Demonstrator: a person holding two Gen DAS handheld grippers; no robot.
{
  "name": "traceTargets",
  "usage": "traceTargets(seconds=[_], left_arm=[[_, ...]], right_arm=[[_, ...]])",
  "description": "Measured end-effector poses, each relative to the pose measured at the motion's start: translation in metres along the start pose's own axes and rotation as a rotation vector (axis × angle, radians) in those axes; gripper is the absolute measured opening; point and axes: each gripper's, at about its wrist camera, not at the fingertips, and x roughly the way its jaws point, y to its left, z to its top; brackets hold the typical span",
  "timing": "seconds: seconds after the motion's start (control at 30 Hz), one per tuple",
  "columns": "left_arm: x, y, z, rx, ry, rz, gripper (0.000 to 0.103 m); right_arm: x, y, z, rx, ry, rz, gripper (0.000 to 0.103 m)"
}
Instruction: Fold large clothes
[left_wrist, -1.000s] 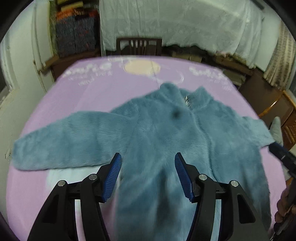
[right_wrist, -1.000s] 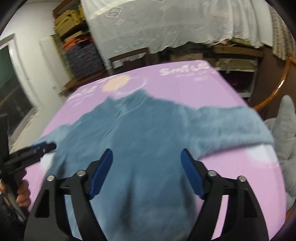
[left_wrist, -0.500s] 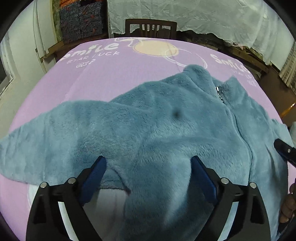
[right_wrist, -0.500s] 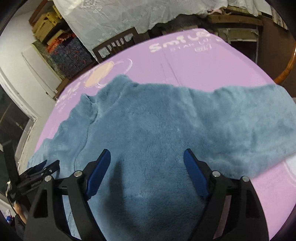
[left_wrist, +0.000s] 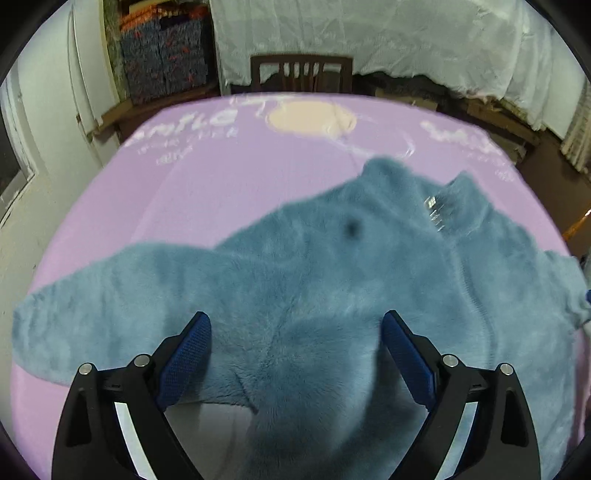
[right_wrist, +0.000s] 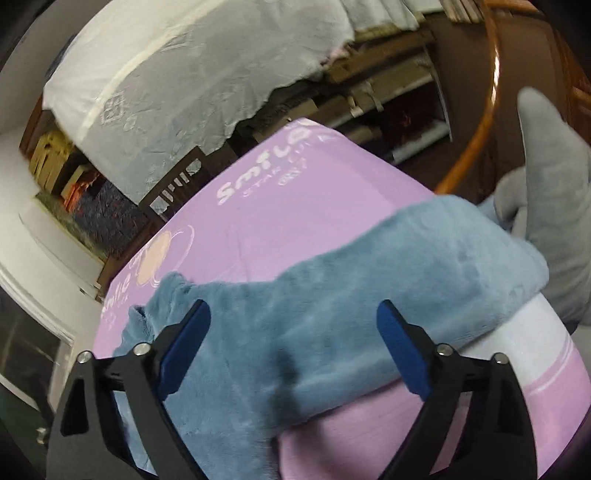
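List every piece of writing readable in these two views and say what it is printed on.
"Smile": white print on the purple table cover, last letters smeared, right wrist view.
Two smaller lines beneath it: too blurred to read.
Left wrist view: same prints on the cover, blurred.
Blue fleece jacket: no text.

1. A lived-in room of a home, used partly for storage.
2. Beyond the jaws, a purple printed sheet (left_wrist: 229, 177) with white lettering covers the counter.
3. At its far edge stands a dark wooden chair (left_wrist: 301, 74).
4. Behind the chair, a white lace cloth (left_wrist: 406, 40) drapes over stacked furniture and boxes.
5. Far left of the jaws, shelves (left_wrist: 162, 55) hold patterned, folded bundles beside a white door (left_wrist: 79, 74).
6. To the right, a grey cushion (right_wrist: 546, 155) sits against a curved wooden chair frame (right_wrist: 476, 140).
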Motion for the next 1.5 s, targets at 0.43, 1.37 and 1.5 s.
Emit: traceTargets(seconds=[0.43,1.37,1.5], left_arm=[[0.012,0.009,-0.008,-0.036,0.015,-0.028,0.100],[0.011,0.002,-0.011,-0.015,0.014,0.006,0.100],[0.011,0.002,-0.011,-0.015,0.014,0.006,0.100]], right_arm=[[-0.055,-0.071,-0.002,0.261,-0.091,-0.081,0.074],[-0.031,-0.163,0.030,0.486,-0.153,0.045,0.020],[-0.037,-0.146,0.031,0.409,-0.183,-0.021,0.010]])
